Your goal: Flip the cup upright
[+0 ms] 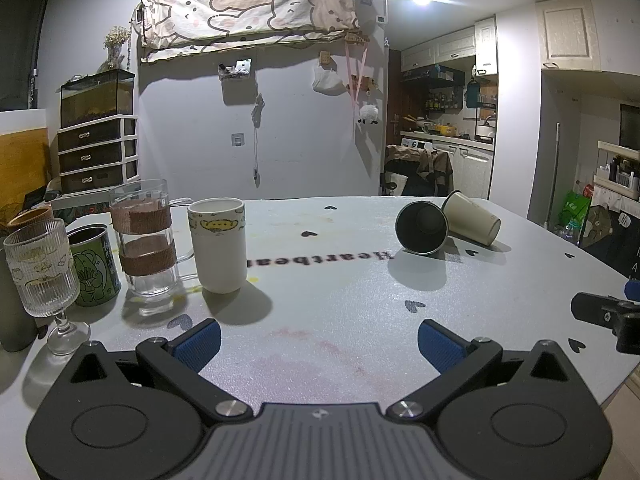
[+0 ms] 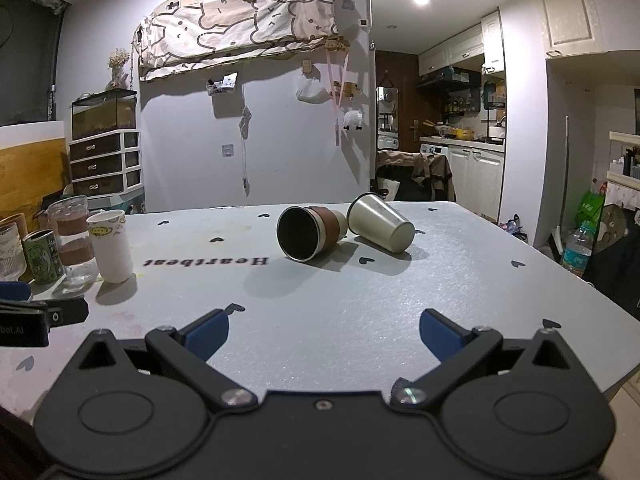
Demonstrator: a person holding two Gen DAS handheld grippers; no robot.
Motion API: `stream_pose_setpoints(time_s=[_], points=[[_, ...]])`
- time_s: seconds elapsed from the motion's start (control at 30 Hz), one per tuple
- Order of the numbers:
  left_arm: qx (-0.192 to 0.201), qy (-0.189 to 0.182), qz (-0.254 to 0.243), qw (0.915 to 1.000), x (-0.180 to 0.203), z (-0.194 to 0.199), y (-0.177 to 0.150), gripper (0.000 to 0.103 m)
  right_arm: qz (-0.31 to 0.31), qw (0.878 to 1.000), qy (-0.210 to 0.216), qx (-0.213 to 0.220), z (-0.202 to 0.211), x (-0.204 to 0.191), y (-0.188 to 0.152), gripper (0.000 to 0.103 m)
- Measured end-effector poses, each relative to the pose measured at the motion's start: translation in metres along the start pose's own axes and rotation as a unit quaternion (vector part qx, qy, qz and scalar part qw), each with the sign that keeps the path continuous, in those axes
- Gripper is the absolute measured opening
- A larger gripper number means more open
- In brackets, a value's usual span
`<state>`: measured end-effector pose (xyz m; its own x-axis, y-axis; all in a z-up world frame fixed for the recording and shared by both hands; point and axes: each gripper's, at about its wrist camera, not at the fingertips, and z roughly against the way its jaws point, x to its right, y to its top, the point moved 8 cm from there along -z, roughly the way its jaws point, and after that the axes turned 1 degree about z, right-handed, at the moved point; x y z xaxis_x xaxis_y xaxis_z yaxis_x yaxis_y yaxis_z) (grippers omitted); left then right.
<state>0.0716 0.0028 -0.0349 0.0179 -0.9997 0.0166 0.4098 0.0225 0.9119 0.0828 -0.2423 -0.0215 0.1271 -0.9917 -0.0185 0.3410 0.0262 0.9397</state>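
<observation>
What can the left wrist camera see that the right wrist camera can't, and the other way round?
Only the left wrist view shows the whole ribbed wine glass at the table's left edge. Only the right wrist view shows the brown sleeve on the dark cup that lies on its side, a water bottle on the floor and a wall mirror. Both show the two tipped cups, the dark one and the cream cup, touching, the upright white cup, and each view's own open tool: left tool, right tool.
</observation>
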Motion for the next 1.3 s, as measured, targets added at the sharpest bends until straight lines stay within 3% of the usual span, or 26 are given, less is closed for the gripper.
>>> stream_pose_setpoints(time_s=[1.3], points=[[-0.001, 0.002, 0.001, 1.0, -0.0004, 0.0005, -0.0037, 0.103, 0.002, 1.0, 0.002, -0.005, 0.0012, -0.0066, 0.0027, 0.103]])
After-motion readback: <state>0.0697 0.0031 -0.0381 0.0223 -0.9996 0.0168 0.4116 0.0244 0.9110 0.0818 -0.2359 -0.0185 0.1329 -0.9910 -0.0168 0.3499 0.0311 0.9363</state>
